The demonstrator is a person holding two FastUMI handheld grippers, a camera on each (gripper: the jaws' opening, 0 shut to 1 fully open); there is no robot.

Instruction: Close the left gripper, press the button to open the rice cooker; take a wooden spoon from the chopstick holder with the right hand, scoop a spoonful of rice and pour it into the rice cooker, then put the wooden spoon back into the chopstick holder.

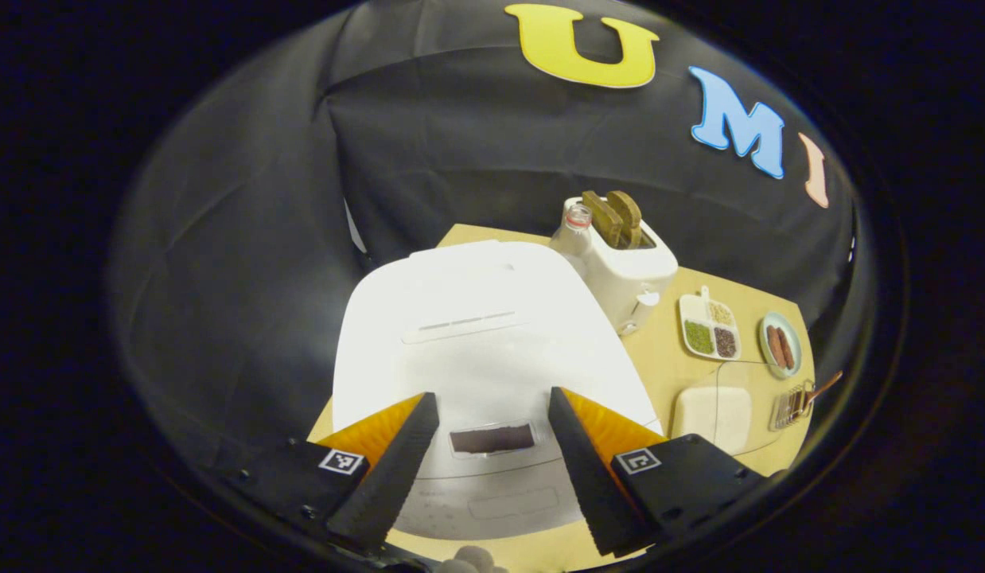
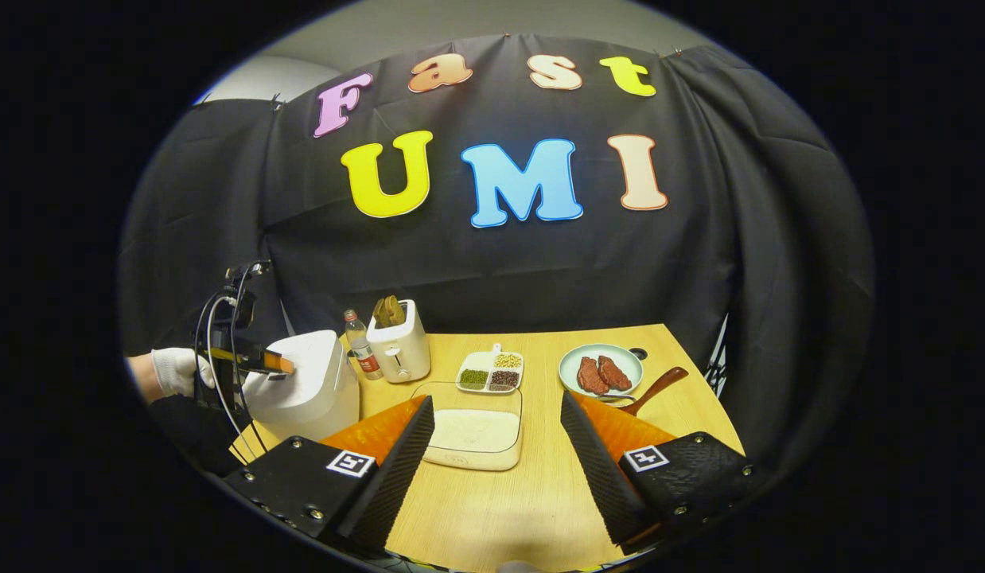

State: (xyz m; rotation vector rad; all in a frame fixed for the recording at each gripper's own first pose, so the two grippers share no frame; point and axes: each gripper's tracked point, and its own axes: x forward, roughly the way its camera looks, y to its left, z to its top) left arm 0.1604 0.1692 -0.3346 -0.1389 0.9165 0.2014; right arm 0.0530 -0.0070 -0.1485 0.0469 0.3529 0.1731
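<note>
From my left gripper view the rice cooker (image 1: 484, 350) sits dead ahead with its white lid down, and its dark front panel (image 1: 492, 438) lies right between my fingers. My left gripper (image 1: 492, 461) hangs just above the cooker's front edge with its jaws spread apart, gripping nothing. At about 1 o'clock past the cooker stands a white toaster (image 1: 632, 270) with two brown slices poking up, and a small bottle (image 1: 576, 231) touches its near side. Farther round, at 3 o'clock, I see a divided dish of grains (image 1: 709, 328), a plate of meat (image 1: 779, 344), a clear container of rice (image 1: 714, 414) and, at the table's far edge, the chopstick holder (image 1: 791, 404) with the wooden spoon (image 1: 823, 387) sticking out of it. In my right gripper view the cooker (image 2: 305, 382) is at 9 o'clock on the wooden table (image 2: 540, 493), and the left gripper (image 2: 274, 364) rests over its lid, held by a gloved hand (image 2: 174, 370). My right gripper (image 2: 496, 454) is released too, fingers wide, hovering above the table with the rice container (image 2: 475, 434) between them at 12 o'clock. Beyond it lie the grain dish (image 2: 491, 371) and, at 1 o'clock, the meat plate (image 2: 601, 368); the spoon handle (image 2: 656, 388) juts out just beside that plate. The toaster (image 2: 397, 350) and bottle (image 2: 357, 342) stand at 11 o'clock by the cooker.
</note>
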